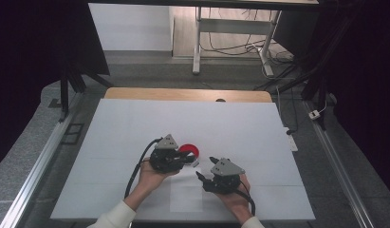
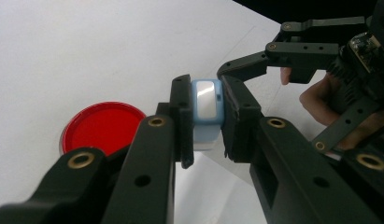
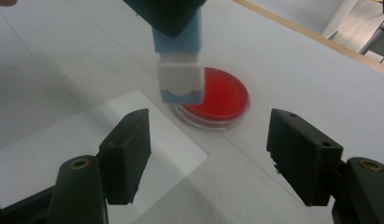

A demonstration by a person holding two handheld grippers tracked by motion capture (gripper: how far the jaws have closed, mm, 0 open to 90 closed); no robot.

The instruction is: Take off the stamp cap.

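Left gripper [image 2: 206, 116] clamped on a small blue-and-white block [image 2: 207, 103], held just above the table [image 1: 135, 123], its free end over the near edge of the red dish [image 3: 216, 99]. Right gripper [image 3: 206, 149] jaws wide, nothing between them, facing the block, near but not touching it. White paper sheet [image 3: 63, 144] lies beside the dish.

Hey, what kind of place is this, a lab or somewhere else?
Probably a lab or recording studio: a white-covered table hemmed by dark curtains, a red dish like a culture plate, and loose cables on the floor beyond.
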